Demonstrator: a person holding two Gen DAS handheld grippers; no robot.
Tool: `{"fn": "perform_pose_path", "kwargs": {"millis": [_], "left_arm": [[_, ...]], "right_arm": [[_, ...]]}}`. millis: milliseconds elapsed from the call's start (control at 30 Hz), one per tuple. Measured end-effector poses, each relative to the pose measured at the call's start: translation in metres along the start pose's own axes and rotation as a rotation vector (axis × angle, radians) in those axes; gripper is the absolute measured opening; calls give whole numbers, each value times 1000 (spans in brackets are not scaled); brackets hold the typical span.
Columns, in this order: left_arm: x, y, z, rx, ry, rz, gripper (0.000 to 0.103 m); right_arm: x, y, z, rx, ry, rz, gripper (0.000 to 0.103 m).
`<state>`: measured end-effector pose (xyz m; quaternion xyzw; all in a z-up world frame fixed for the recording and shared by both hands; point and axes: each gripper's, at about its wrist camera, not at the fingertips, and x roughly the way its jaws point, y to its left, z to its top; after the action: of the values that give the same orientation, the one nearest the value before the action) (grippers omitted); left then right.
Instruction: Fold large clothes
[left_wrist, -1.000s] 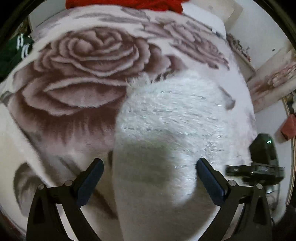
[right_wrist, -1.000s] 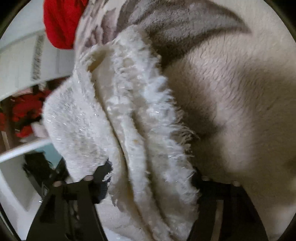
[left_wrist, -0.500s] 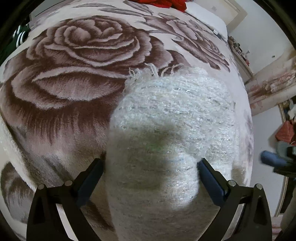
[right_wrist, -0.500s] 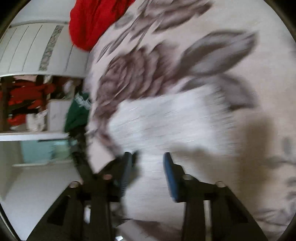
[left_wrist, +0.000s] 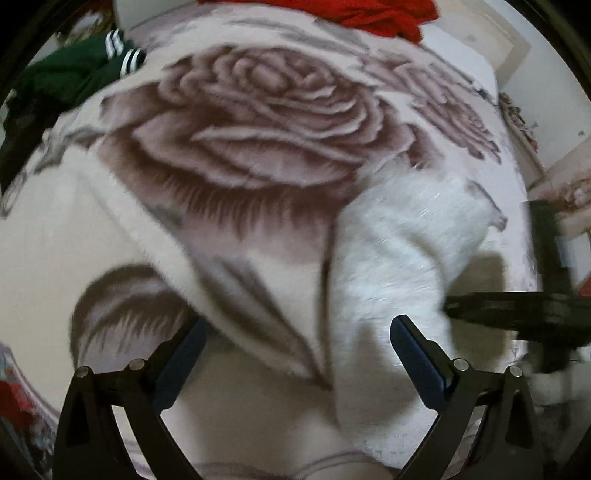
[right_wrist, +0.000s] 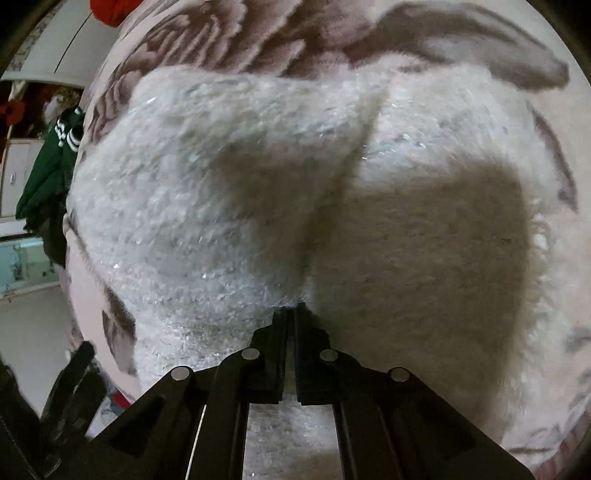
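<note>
Rose blanket (left_wrist: 258, 155) under lengthwise-lying sweater (left_wrist: 399, 258)

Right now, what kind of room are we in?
Most likely a bedroom at home. A plush rose-print blanket covers what looks like a bed, and clothes lie on it: a fluffy white garment, a red garment at the far end, and a green striped one at the side.

blurred: right gripper (left_wrist: 517, 314) | cut off: red cloth (left_wrist: 369, 11)
</note>
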<state>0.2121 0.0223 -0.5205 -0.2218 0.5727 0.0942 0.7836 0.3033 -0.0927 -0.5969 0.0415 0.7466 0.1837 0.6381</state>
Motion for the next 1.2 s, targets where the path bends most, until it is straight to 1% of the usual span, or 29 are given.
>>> {"fn": "perform_pose_path", "kwargs": {"millis": [33, 100, 133, 167, 200, 233, 267, 300, 333, 367, 400, 433, 467, 533, 567, 600, 633, 667, 700, 733, 767, 867, 933, 1033, 1100, 1167, 1200], "left_arm": [[-3, 1, 0, -4, -5, -7, 102], [-9, 1, -1, -1, -19, -36, 102], [-11, 0, -1, 1, -22, -65, 102], [-10, -1, 0, -1, -21, -96, 102], [-9, -1, -1, -5, -16, -131, 102], [-4, -1, -1, -14, -3, -177, 102], [0, -2, -1, -24, 11, -206, 102], [4, -4, 0, -28, 19, -228, 102], [10, -7, 1, -30, 32, -264, 102], [15, -10, 1, -29, 46, -290, 102], [20, -12, 1, -29, 58, -309, 102], [25, -14, 2, -32, 74, -339, 102], [33, -16, 3, -43, 96, -393, 102], [44, -19, 4, -58, 118, -461, 102], [49, -20, 6, -68, 124, -504, 102], [53, -21, 7, -76, 118, -519, 103], [55, -21, 9, -80, 100, -532, 102], [54, -21, 10, -87, 81, -543, 101], [52, -20, 11, -100, 58, -554, 101], [51, -20, 13, -103, 52, -555, 98], [46, -21, 15, -102, 40, -564, 94], [34, -20, 24, -99, 21, -592, 91], [26, -21, 34, -94, 9, -600, 90], [16, -24, 59, -66, -9, -621, 90], [14, -25, 79, -51, -15, -639, 90], [15, -29, 103, -31, -20, -650, 90], [15, -31, 113, -18, -25, -655, 90]], "right_arm": [[-9, -1, -7, -15, -2, 15, 3], [-42, -10, -13, -13, -11, 100, 25], [-62, -21, -17, -2, -33, 128, 59], [-77, -30, -21, 7, -72, 131, 84], [-93, -45, -26, 15, -145, 105, 86], [-99, -56, -28, 14, -189, 56, 86], [-93, -67, -27, 4, -187, 14, 87], [-82, -79, -23, 7, -159, 5, 87], [-65, -92, -20, 20, -120, 27, 87], [-45, -102, -16, 33, -79, 76, 87], [-22, -115, -12, 54, -39, 144, 91], [-6, -123, -13, 80, -19, 198, 94], [6, -134, -13, 108, -3, 268, 94], [26, -148, -10, 170, 30, 461, 95], [31, -149, -10, 185, 36, 515, 95], [38, -144, -9, 178, 47, 580, 95], [41, -139, -9, 160, 51, 598, 94], [43, -131, -8, 132, 43, 609, 83], [45, -127, -6, 133, 39, 625, 73], [46, -122, -5, 152, 34, 667, 60], [40, -120, -5, 162, 6, 686, 54], [15, -113, -13, 154, -65, 698, 47], [0, -109, -17, 158, -87, 724, 46], [-28, -108, -30, 146, -126, 737, 45], [-44, -97, -22, 131, -160, 751, 45], [-60, -94, -7, 126, -199, 761, 45], [-83, -109, -9, 119, -217, 761, 45]]}}
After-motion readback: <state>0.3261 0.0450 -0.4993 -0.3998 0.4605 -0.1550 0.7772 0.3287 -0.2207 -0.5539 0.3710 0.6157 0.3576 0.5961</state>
